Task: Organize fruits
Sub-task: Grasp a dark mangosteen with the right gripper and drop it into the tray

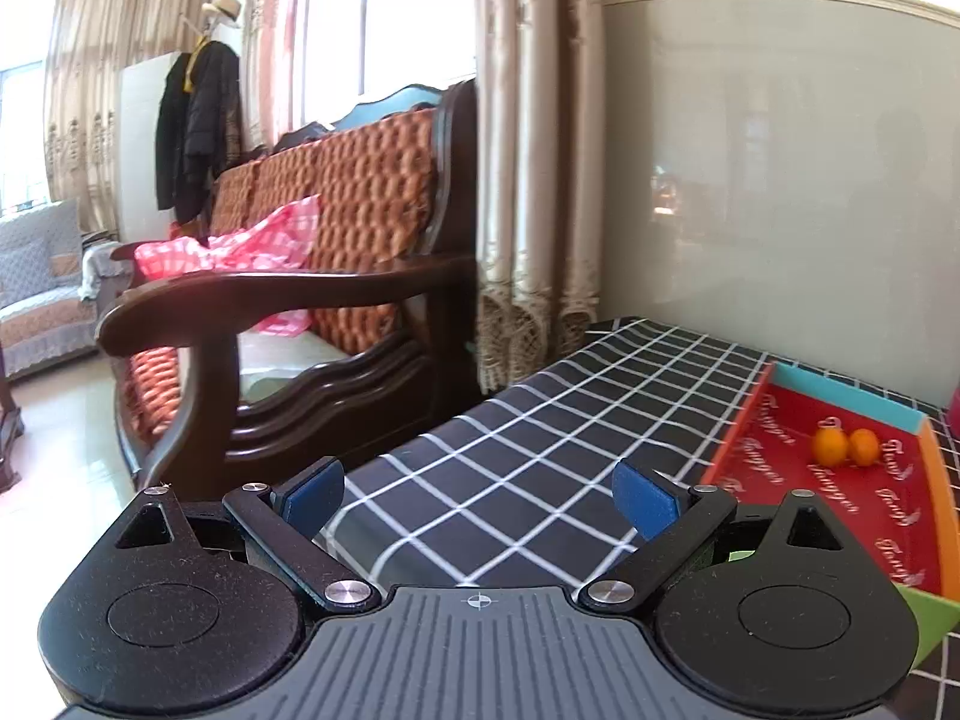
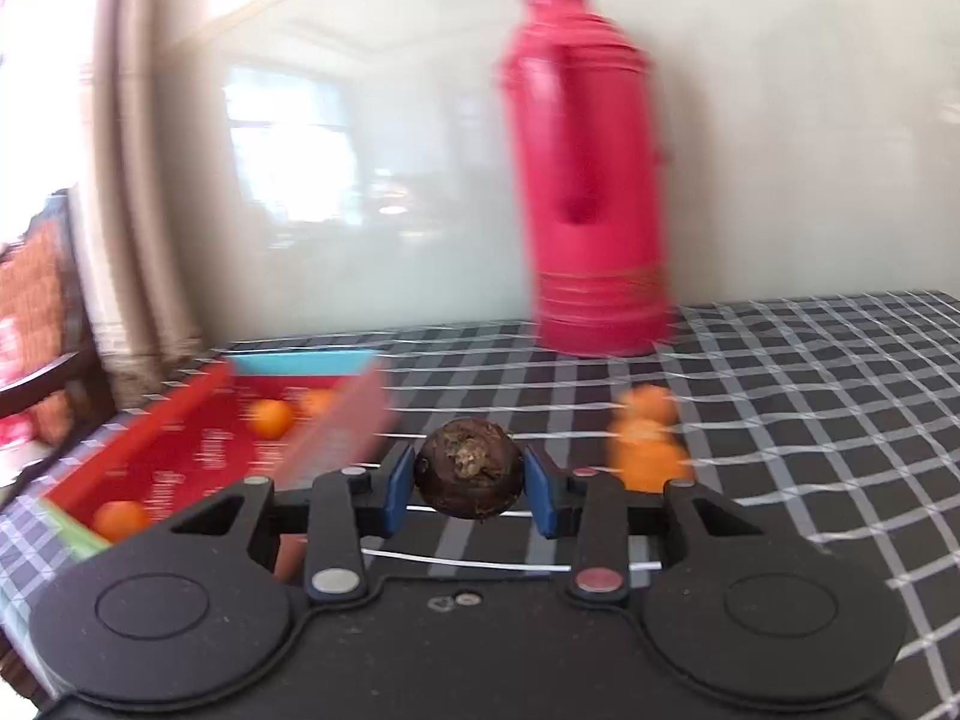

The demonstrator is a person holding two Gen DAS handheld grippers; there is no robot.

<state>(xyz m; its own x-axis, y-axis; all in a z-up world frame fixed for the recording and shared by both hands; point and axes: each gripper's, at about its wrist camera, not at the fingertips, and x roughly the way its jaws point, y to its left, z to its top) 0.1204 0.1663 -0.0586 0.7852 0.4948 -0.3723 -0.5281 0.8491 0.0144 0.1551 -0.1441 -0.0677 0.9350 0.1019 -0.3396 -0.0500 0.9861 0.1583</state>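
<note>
Meanwhile, the right gripper [image 2: 469, 480] clamps a dark brown round fruit [image 2: 468, 468] above the checked tablecloth [image 2: 810, 396]; the red tray [image 2: 180, 438] with oranges [image 2: 270, 418] lies ahead to its left. The left gripper [image 1: 480, 495], jaws wide and empty, idles nearby.

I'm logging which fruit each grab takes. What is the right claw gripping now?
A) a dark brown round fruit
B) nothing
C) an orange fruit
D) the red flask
A: in the right wrist view the right claw has its blue pads pressed on both sides of a dark brown round fruit, while the orange fruits lie loose on the checked cloth behind.
</note>
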